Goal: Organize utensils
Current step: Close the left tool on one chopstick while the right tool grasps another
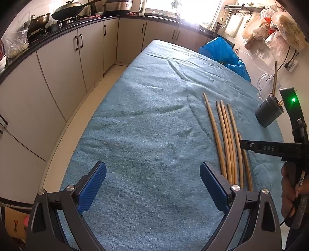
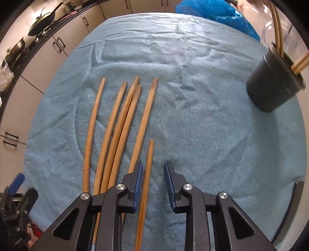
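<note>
Several wooden chopsticks [image 2: 123, 119] lie side by side on the blue cloth; the left wrist view shows the same chopsticks [image 1: 227, 139] at the right. A shorter-looking chopstick [image 2: 149, 160] lies rightmost, between the jaws of my right gripper [image 2: 154, 166]. It sits close to the left pad, with a clear gap to the right pad, so the gripper is open. A dark cup [image 2: 270, 90] holding a few chopsticks [image 2: 278, 34] stands at the far right. My left gripper [image 1: 152, 168] is wide open over bare cloth, left of the row.
The blue cloth [image 1: 144, 115] covers the whole table. A blue plastic bag [image 1: 224, 52] and a clear jug [image 1: 266, 85] sit at the far right edge. Kitchen cabinets [image 1: 58, 67] run along the left, with a wok [image 1: 67, 11] on the counter.
</note>
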A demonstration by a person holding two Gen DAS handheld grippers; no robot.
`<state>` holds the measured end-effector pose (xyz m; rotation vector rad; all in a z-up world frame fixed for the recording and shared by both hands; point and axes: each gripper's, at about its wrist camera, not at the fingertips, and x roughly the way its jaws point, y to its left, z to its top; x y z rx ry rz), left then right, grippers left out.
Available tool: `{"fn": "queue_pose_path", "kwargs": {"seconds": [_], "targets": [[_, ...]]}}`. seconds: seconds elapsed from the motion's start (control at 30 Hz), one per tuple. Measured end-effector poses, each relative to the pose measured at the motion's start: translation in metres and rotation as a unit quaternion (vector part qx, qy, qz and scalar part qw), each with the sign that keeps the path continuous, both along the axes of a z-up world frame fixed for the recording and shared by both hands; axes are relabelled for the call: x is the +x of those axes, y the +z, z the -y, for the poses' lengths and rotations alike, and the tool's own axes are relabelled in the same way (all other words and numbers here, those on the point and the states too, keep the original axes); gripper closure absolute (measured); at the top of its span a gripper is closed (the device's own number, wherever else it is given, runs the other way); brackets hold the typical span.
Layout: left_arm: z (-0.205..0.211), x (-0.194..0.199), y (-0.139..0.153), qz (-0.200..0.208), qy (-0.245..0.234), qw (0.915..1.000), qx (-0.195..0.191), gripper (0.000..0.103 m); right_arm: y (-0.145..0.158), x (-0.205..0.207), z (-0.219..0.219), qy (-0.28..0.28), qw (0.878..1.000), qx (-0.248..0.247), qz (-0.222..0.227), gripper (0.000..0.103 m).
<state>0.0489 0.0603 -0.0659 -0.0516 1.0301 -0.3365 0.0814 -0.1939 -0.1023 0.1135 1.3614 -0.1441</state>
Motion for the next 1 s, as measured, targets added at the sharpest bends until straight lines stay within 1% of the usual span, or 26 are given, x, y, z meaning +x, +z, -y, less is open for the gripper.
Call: {"fn": "queue_pose_path", "kwargs": {"seconds": [0.07, 0.1, 0.17, 0.27, 0.37, 0.43, 0.57, 0.63, 0.67, 0.73, 0.77, 0.8, 0.83, 0.9, 0.93, 1.0], "targets": [[0.003, 0.002, 0.002, -0.003, -0.002, 1.0, 0.001, 0.006, -0.001, 0.0, -0.005, 0.016, 1.0, -0.018, 0.011, 0.088], [0.006, 0.003, 0.003, -0.006, -0.003, 1.0, 0.0, 0.006, 0.0, -0.001, -0.005, 0.018, 0.999, -0.023, 0.014, 0.095], [0.013, 0.006, 0.005, -0.01, -0.009, 0.9999, -0.002, 0.006, 0.0, -0.002, 0.004, 0.01, 1.0, 0.002, 0.02, 0.096], [0.027, 0.012, 0.011, -0.016, -0.02, 0.9997, -0.004, 0.006, 0.004, -0.011, 0.031, -0.017, 0.999, 0.031, 0.033, 0.097], [0.044, 0.023, 0.017, -0.025, -0.033, 0.9991, -0.008, 0.006, 0.017, -0.026, 0.056, -0.045, 0.994, 0.078, 0.062, 0.097], [0.059, 0.036, 0.02, -0.033, -0.037, 0.9987, -0.011, 0.006, 0.03, -0.038, 0.07, -0.056, 0.988, 0.111, 0.091, 0.097], [0.092, 0.071, 0.023, -0.055, -0.041, 0.9976, -0.009, 0.006, 0.053, -0.057, 0.08, -0.057, 0.981, 0.129, 0.13, 0.097], [0.108, 0.09, 0.019, -0.066, -0.032, 0.9972, 0.007, 0.014, 0.059, -0.061, 0.078, -0.055, 0.979, 0.132, 0.142, 0.097], [0.113, 0.096, 0.018, -0.07, -0.03, 0.9971, 0.01, 0.019, 0.062, -0.063, 0.079, -0.053, 0.978, 0.135, 0.148, 0.097], [0.129, 0.112, 0.012, -0.08, -0.038, 0.9959, 0.017, 0.021, 0.067, -0.07, 0.083, -0.05, 0.977, 0.138, 0.156, 0.097], [0.133, 0.117, 0.008, -0.084, -0.032, 0.9956, 0.025, 0.029, 0.07, -0.074, 0.086, -0.05, 0.977, 0.139, 0.157, 0.097], [0.139, 0.123, 0.004, -0.091, -0.029, 0.9949, 0.032, 0.034, 0.07, -0.075, 0.088, -0.051, 0.976, 0.141, 0.158, 0.097], [0.145, 0.128, 0.0, -0.097, -0.035, 0.9941, 0.032, 0.035, 0.07, -0.076, 0.091, -0.051, 0.975, 0.143, 0.16, 0.096], [0.153, 0.134, -0.007, -0.103, -0.034, 0.9933, 0.039, 0.045, 0.072, -0.078, 0.095, -0.053, 0.975, 0.144, 0.163, 0.096], [0.156, 0.136, -0.01, -0.105, -0.035, 0.9929, 0.042, 0.046, 0.073, -0.081, 0.098, -0.055, 0.974, 0.147, 0.164, 0.096], [0.164, 0.138, -0.015, -0.111, -0.04, 0.9919, 0.048, 0.055, 0.072, -0.079, 0.102, -0.057, 0.973, 0.15, 0.166, 0.096]]}}
